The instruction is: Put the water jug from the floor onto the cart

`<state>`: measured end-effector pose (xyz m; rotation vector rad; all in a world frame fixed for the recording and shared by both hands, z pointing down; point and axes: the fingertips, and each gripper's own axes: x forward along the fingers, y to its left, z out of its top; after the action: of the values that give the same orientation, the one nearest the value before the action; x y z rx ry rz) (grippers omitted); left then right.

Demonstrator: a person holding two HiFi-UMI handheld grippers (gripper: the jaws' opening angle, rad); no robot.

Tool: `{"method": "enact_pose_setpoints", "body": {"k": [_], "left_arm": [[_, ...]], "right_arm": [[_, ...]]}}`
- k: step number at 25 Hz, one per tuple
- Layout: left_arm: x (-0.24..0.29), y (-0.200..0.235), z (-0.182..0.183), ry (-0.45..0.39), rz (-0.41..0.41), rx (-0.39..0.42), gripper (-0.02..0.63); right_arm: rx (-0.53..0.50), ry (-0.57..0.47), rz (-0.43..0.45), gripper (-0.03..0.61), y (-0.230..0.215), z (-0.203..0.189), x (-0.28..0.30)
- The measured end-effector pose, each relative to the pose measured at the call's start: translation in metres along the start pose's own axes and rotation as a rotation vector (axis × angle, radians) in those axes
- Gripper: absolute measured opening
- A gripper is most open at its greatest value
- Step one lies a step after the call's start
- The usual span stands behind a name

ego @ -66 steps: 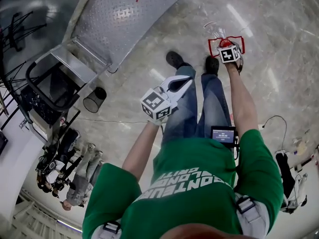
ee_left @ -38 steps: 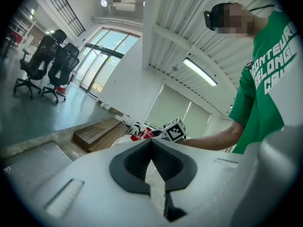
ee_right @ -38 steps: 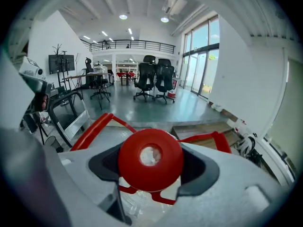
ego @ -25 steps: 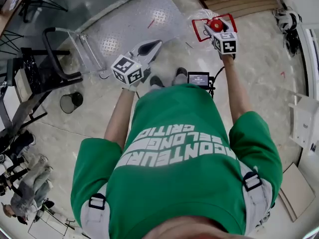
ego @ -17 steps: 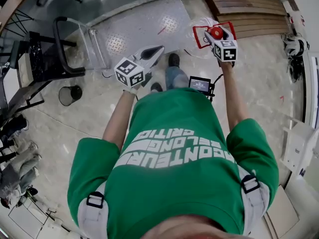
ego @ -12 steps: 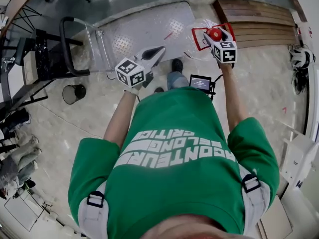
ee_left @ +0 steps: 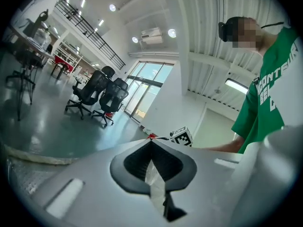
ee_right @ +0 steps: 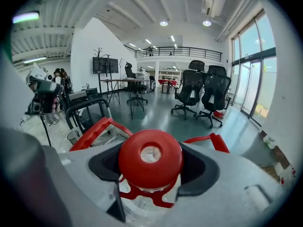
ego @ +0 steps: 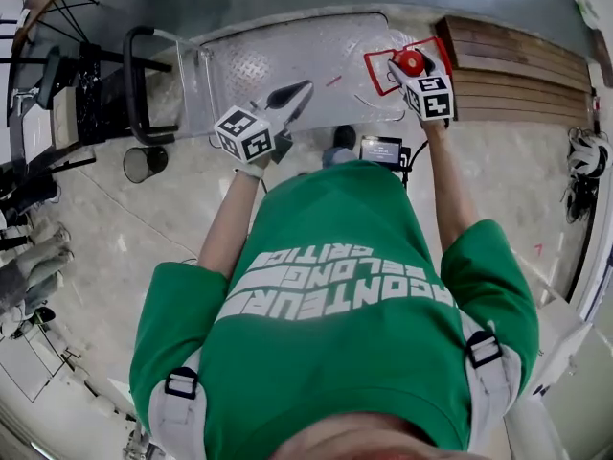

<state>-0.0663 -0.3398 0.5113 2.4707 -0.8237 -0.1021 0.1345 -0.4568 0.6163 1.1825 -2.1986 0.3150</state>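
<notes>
One water jug (ee_right: 150, 157) there, clear plastic with a round red cap and an angular red carry frame. It hung from the right tongs (ego: 413, 64), which were clamped wide about its cap end, above the right end of the cart (ego: 278, 51). One cart: diamond-plate metal deck, looped black handle (ego: 137, 84). The left tongs (ego: 301, 89) were pressed together, gripping nothing.

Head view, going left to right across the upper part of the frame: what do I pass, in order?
cart handle → left gripper → water jug → wooden boards
</notes>
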Motion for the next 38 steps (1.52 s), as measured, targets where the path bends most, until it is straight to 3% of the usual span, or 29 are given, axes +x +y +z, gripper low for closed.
{"method": "enact_pose_setpoints", "body": {"k": [5,9,15,18,29,38], "left_arm": [[0.016,0.019,0.007,-0.005,0.054,-0.022,0.012],[0.030,0.026,0.010,0.012,0.097,0.007,0.012],[0.042,0.038,0.021,-0.068,0.173,-0.045,0.012],[0.045,0.038,0.019,-0.062,0.199,-0.035,0.012],[0.030,0.056,0.011,-0.004,0.199,-0.029,0.012],[0.003,0.094,0.029,-0.023,0.206,-0.047,0.012]], "right_arm": [[-0.030,0.021,0.049,0.302,-0.016,0.009,0.033],[-0.041,0.028,0.090,0.302,-0.027,0.011,0.053],[-0.053,0.033,0.156,0.302,-0.036,0.009,0.072],[-0.065,0.039,0.177,0.302,-0.037,0.007,0.080],[-0.079,0.103,0.201,0.302,-0.014,-0.007,0.107],[-0.078,0.206,0.196,0.302,0.017,-0.025,0.138]]}}
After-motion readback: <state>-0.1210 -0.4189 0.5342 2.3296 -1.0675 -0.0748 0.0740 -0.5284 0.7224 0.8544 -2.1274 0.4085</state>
